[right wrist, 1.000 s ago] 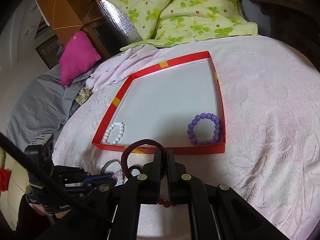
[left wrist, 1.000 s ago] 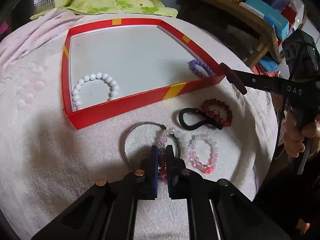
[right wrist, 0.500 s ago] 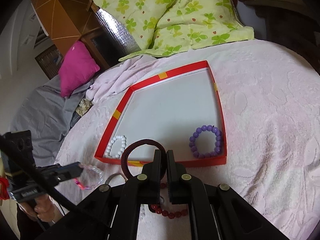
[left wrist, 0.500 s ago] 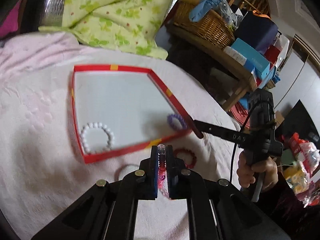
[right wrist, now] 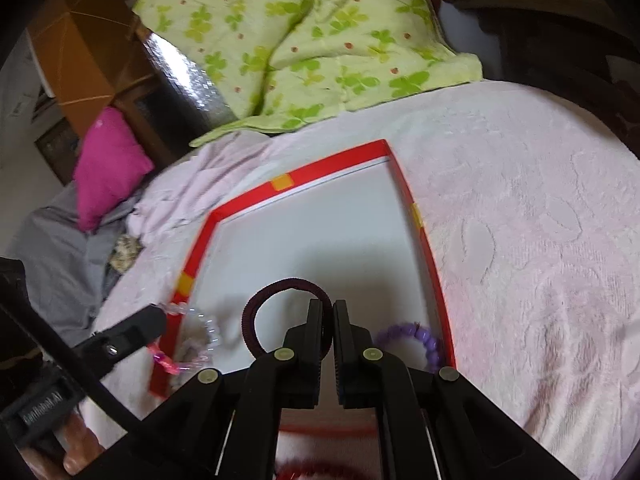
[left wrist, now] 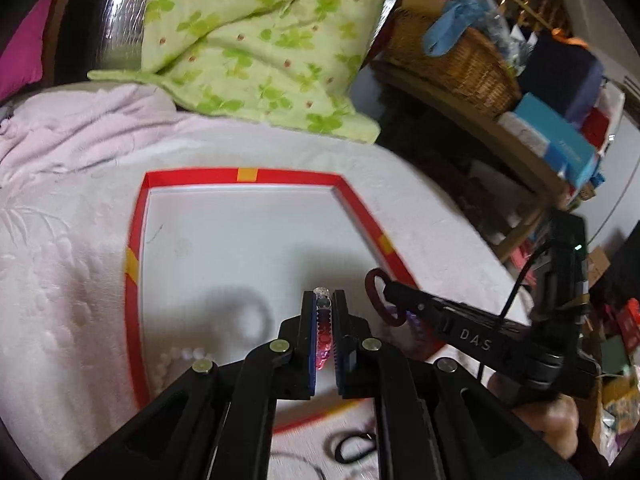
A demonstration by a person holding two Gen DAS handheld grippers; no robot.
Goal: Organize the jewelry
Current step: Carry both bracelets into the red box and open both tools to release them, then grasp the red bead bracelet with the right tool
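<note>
My left gripper is shut on a pink and clear bead bracelet and holds it above the near part of the red-rimmed white tray. My right gripper is shut on a dark maroon hair tie and holds it over the same tray. The right gripper also shows in the left wrist view, close on the right. A white bead bracelet and a purple bead bracelet lie in the tray, both partly hidden.
A black hair tie lies on the pink bedspread in front of the tray. A dark red bead bracelet lies under my right gripper. A green clover quilt is behind the tray, a wicker basket on a shelf at right.
My left gripper lifted the pink bracelet off the bedspread and carried it forward over the tray. My right gripper moved forward with the maroon hair tie, now over the tray's near edge.
</note>
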